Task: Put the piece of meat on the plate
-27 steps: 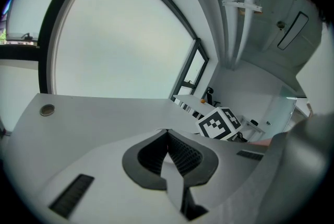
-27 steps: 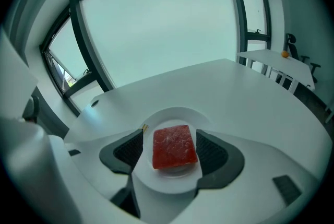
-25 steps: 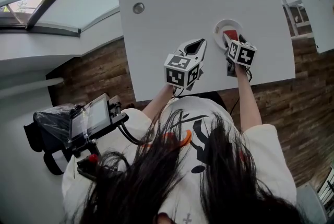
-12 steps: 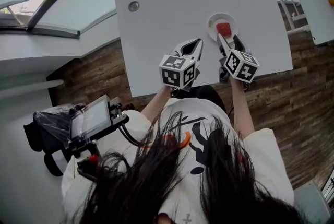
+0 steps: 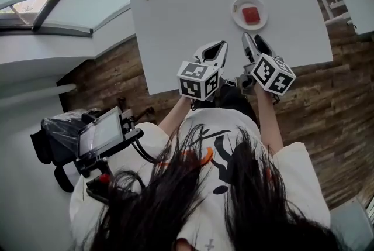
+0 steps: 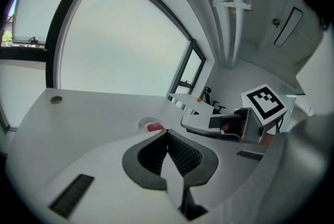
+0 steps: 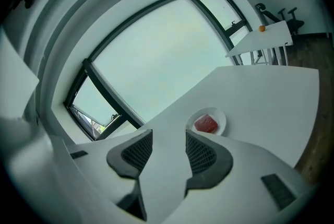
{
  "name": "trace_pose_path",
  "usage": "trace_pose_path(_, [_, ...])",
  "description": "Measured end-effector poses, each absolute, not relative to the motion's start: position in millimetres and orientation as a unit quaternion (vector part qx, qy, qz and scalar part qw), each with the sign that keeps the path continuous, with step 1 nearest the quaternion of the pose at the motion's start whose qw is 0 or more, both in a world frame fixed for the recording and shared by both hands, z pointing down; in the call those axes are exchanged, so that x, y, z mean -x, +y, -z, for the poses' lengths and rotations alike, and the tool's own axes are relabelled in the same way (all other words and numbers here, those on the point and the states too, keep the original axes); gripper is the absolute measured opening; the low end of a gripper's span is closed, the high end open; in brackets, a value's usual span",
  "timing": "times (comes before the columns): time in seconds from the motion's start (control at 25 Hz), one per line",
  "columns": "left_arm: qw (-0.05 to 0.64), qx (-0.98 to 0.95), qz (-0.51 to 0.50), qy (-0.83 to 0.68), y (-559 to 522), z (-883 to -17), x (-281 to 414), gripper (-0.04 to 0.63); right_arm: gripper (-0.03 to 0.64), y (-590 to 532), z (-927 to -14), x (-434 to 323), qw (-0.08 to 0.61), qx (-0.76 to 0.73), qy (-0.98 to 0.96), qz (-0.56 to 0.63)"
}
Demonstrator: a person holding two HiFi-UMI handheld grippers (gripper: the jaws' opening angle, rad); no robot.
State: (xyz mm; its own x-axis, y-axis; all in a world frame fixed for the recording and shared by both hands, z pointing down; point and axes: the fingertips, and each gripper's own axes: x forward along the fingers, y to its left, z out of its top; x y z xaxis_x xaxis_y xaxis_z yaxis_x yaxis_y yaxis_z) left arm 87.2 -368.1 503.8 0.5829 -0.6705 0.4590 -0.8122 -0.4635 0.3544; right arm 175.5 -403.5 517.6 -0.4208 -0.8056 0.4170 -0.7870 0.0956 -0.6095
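1. Left gripper (image 5: pixel 217 51) sits left of the white plate (image 5: pixel 234 12) and on the person's side of it. It is well apart from the plate, over the near part of the counter (image 5: pixel 187 16). Its jaws are closed tip to tip and grip nothing.
2. Right gripper (image 5: pixel 252 39) is the nearer of the two. The plate lies straight ahead of its jaws, with bare counter between them. In its own view the plate shows just past the tip of the right-hand jaw. These jaws have just been closing and now stand partly apart, with nothing between them.
3. Piece of meat (image 5: pixel 251 14) lies flat at the middle of the plate, inside the rim, touching neither gripper. It is a red, flat, nearly square slab, so no long axis stands out.
4. Judging by this layout, the placing looks finished. Any coming move probably only needs the right jaws to keep clear of the plate ahead of them.
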Motion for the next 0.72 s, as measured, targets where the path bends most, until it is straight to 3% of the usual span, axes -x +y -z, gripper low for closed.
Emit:
trace_pose_path(0.2, [0.27,-0.853,-0.123,-0.43,-366.6,-498.0,-89.9,0.006,0.205,-389.1,-519.2,-170.4,0.002,0.541,0.739,0.401])
trace_pose_path(0.24, [0.268,-0.855,-0.123,-0.427,-366.9,-497.2,-91.3,0.006,0.154,-388.0,-518.9,-171.1,0.003,0.544,0.738,0.399])
trace_pose_path(0.28, [0.266,-0.857,-0.124,-0.424,-367.4,-496.7,-93.8,0.006,0.143,-387.5,-519.2,-172.8,0.005,0.547,0.736,0.398])
trace_pose_path(0.44, [0.254,-0.866,-0.132,-0.409,-359.2,-495.6,-99.6,0.006,0.143,-379.1,-526.0,-174.4,0.004,0.553,0.731,0.401])
trace_pose_path(0.52, [0.242,-0.875,-0.133,-0.397,-333.9,-487.5,-75.0,0.006,0.143,-354.1,-521.4,-149.3,0.009,0.562,0.725,0.397])
trace_pose_path(0.6, [0.228,-0.885,-0.125,-0.386,-299.6,-474.4,-31.6,0.006,0.082,-317.8,-508.5,-107.0,0.019,0.577,0.72,0.384])
trace_pose_path(0.72, [0.217,-0.895,-0.115,-0.372,-257.6,-461.9,24.3,0.006,0.078,-269.9,-494.8,-51.7,0.035,0.593,0.714,0.371])
